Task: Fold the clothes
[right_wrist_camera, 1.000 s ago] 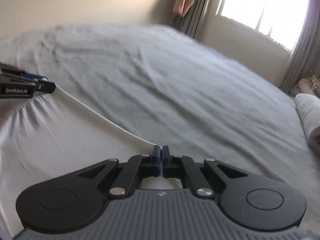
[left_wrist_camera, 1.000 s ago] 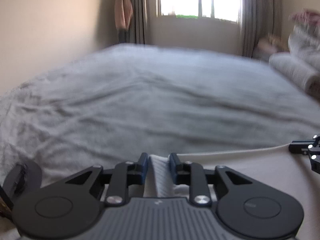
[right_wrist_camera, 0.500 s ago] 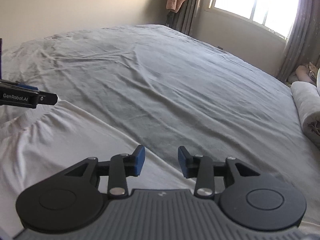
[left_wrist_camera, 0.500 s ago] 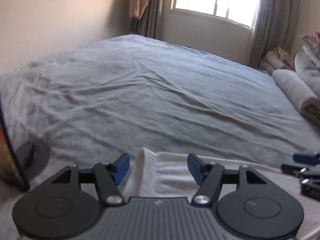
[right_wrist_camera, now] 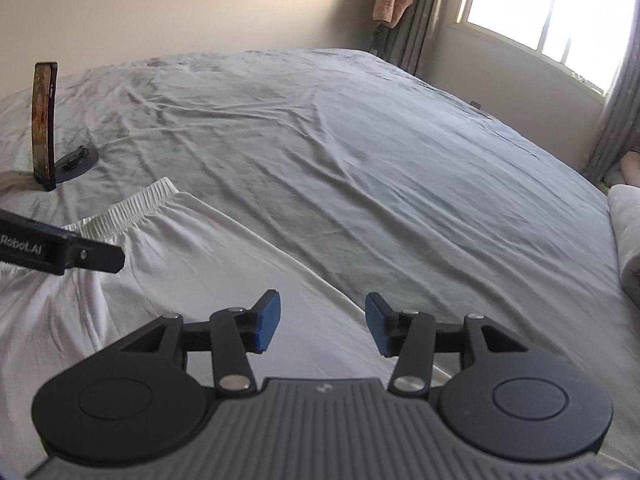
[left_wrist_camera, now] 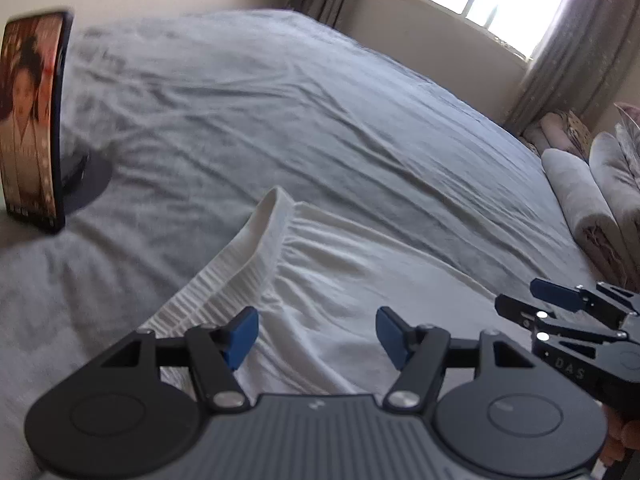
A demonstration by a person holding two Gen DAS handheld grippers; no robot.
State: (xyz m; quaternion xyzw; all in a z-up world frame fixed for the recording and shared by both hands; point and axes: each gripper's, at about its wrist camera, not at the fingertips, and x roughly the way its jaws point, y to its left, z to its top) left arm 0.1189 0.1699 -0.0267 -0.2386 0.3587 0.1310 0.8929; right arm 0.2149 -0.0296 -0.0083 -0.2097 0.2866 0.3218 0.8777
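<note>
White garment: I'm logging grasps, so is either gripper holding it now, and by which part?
Nothing is held. The left gripper is open above the white garment; the right gripper is opening, nothing between its jaws.

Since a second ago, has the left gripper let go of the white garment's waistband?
Yes. The left gripper has opened and lifted off the waistband, which now lies flat on the grey bedspread.

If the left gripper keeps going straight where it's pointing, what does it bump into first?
Most likely the white garment spread on the bed. The left gripper points down at it with open fingers, empty, above the cloth near the elastic waistband.
</note>
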